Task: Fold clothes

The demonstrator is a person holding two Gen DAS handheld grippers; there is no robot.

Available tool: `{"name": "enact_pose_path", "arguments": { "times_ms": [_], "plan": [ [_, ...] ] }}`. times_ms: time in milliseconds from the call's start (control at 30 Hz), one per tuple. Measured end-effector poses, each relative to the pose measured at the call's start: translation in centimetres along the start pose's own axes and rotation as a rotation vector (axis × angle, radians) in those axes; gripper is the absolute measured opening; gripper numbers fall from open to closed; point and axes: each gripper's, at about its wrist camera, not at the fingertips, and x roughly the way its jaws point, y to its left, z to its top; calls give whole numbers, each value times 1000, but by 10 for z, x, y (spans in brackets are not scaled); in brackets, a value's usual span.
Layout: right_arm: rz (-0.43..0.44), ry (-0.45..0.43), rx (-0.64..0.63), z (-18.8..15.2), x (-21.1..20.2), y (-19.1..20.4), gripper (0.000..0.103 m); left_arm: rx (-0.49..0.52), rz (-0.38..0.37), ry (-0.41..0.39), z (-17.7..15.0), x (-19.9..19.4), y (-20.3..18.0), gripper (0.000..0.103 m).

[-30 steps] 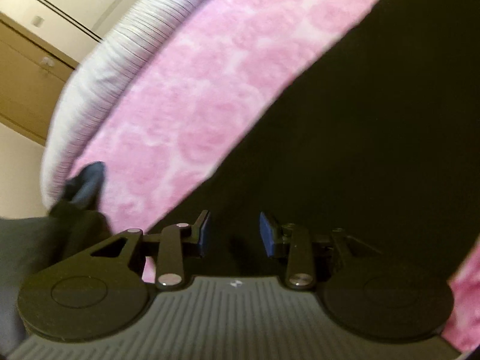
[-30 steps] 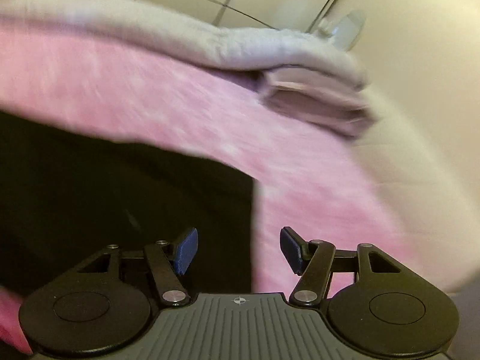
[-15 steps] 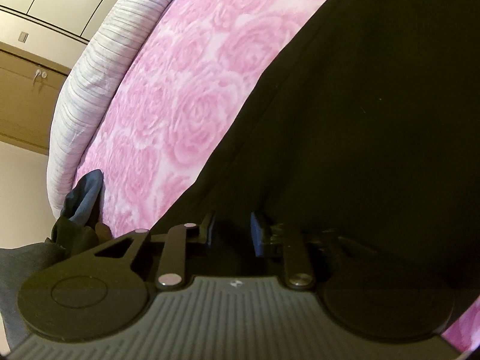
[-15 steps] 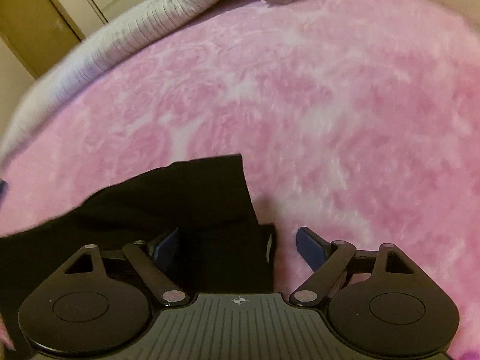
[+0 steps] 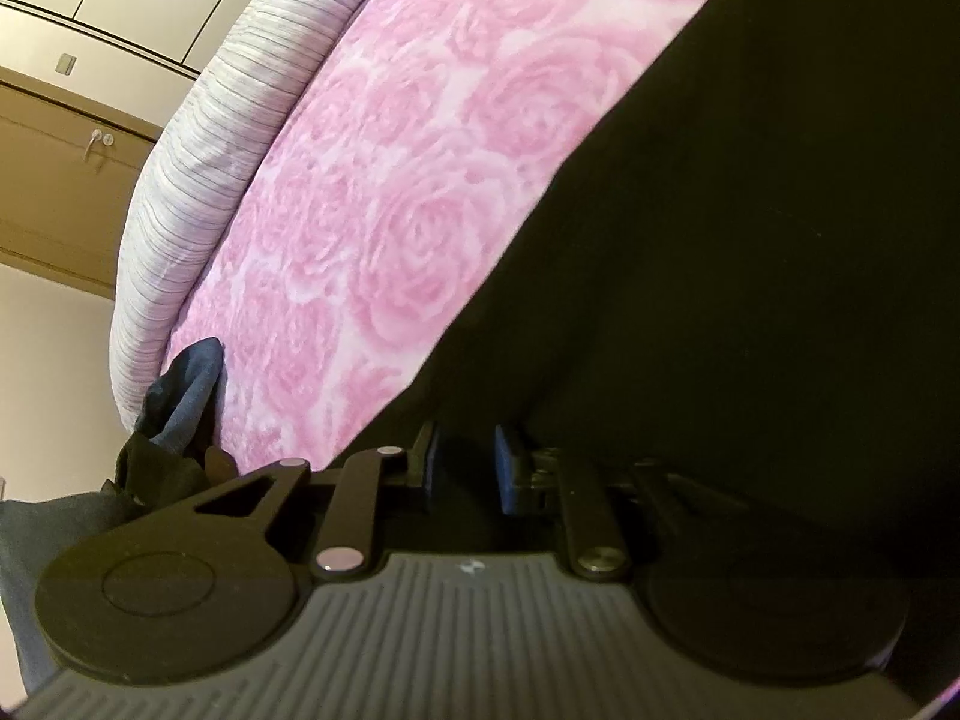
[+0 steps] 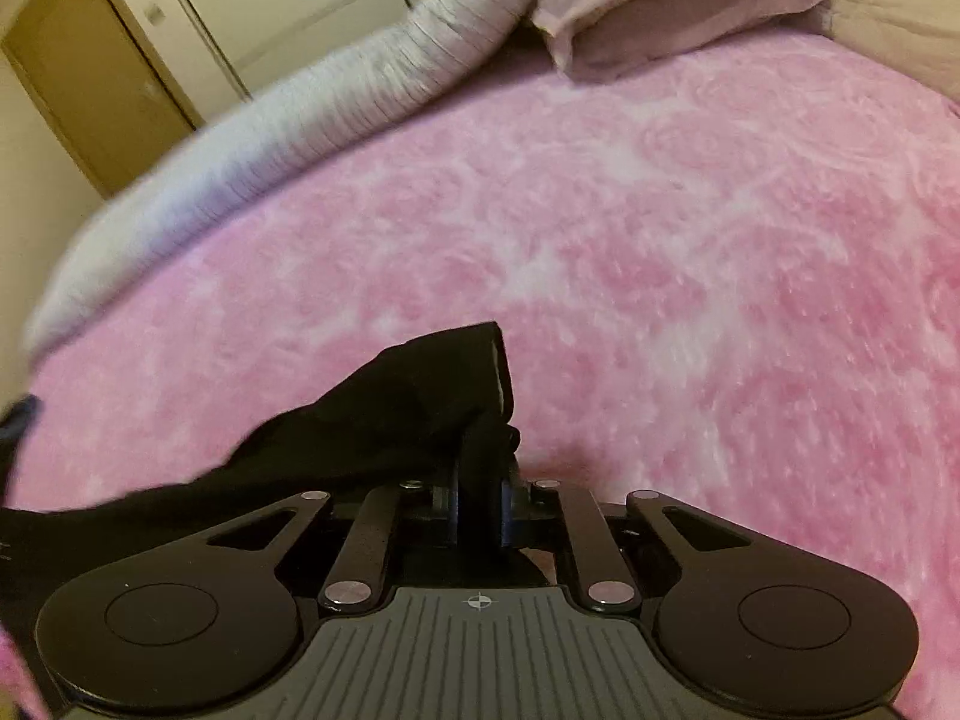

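Note:
A black garment (image 5: 750, 300) lies spread on the pink rose-patterned blanket (image 5: 420, 210). At its near edge my left gripper (image 5: 468, 468) has its jaws closing, a narrow gap left between the blue pads and dark cloth filling it. In the right wrist view my right gripper (image 6: 480, 504) has its jaws closing too, the pads pinching a corner of the black garment (image 6: 408, 414). That corner stands bunched up above the pink blanket (image 6: 660, 300), and the rest trails off to the left.
A grey striped duvet (image 5: 198, 192) is rolled along the bed's far side, also visible as the duvet (image 6: 390, 78). A mauve pillow (image 6: 660, 0) lies at the head. Blue-grey clothes (image 5: 186, 396) sit at the bed's edge. A wooden door (image 6: 90, 78) stands beyond.
The right gripper swung over the bed onto the garment's corner, and its wide jaws closed on the cloth. The left gripper's jaws narrowed on the garment's edge.

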Motion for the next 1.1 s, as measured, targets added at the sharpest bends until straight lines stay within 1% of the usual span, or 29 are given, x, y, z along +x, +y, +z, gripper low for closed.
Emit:
{"name": "enact_pose_path", "arguments": {
  "times_ms": [33, 100, 167, 200, 233, 267, 333, 400, 433, 500, 533, 567, 600, 633, 667, 700, 733, 800, 833, 867, 933, 967, 1100],
  "plan": [
    [-37, 12, -19, -2, 8, 4, 13, 7, 0, 3, 0, -1, 0, 15],
    [-88, -10, -25, -6, 11, 9, 21, 10, -2, 4, -1, -6, 2, 18],
    [-153, -57, -4, -10, -6, 14, 37, -13, -2, -8, -3, -16, 5, 18],
    [-217, -83, -29, -14, -17, 23, 41, -24, 3, -28, -2, -25, 5, 18],
    [-305, -113, -71, -20, -32, 37, 44, -30, 4, -58, -1, -36, 3, 18],
    [-366, -133, -108, -26, -45, 50, 45, -37, 5, -89, 1, -47, 0, 19],
    [-371, -181, -164, -49, -76, 81, 47, -48, 2, -155, 6, -71, -6, 22],
    [-334, -213, -205, -82, -99, 114, 49, -44, -26, -252, 19, -102, -24, 27],
    [-315, -229, -226, -98, -110, 130, 51, -32, -54, -311, 27, -119, -36, 29],
    [-244, -253, -255, -134, -123, 160, 55, 1, -121, -434, 41, -151, -63, 37],
    [-208, -261, -272, -153, -128, 175, 58, 21, -161, -500, 49, -167, -78, 40],
    [-187, -260, -296, -171, -131, 191, 62, 43, -203, -563, 56, -182, -94, 45],
    [-184, -266, -318, -187, -132, 204, 64, 70, -248, -626, 64, -196, -111, 50],
    [-181, -271, -339, -203, -134, 218, 68, 111, -286, -681, 72, -207, -130, 52],
    [-182, -273, -368, -219, -134, 231, 73, 160, -309, -723, 79, -216, -148, 54],
    [-191, -265, -386, -231, -131, 239, 74, 210, -332, -764, 85, -225, -166, 54],
    [-200, -257, -404, -242, -128, 248, 75, 265, -347, -800, 92, -232, -184, 54],
    [-213, -241, -433, -261, -123, 262, 76, 390, -330, -847, 104, -236, -217, 54],
    [-217, -234, -443, -270, -120, 268, 76, 437, -323, -856, 110, -237, -231, 53],
    [-221, -227, -454, -278, -117, 274, 76, 470, -323, -856, 117, -236, -241, 49],
    [-219, -206, -473, -289, -112, 280, 76, 487, -352, -823, 131, -232, -248, 24],
    [-225, -200, -480, -294, -108, 284, 77, 481, -376, -805, 139, -230, -249, 3],
    [-232, -205, -479, -302, -93, 296, 77, 329, -524, -749, 168, -225, -220, 1]
  ]
}}
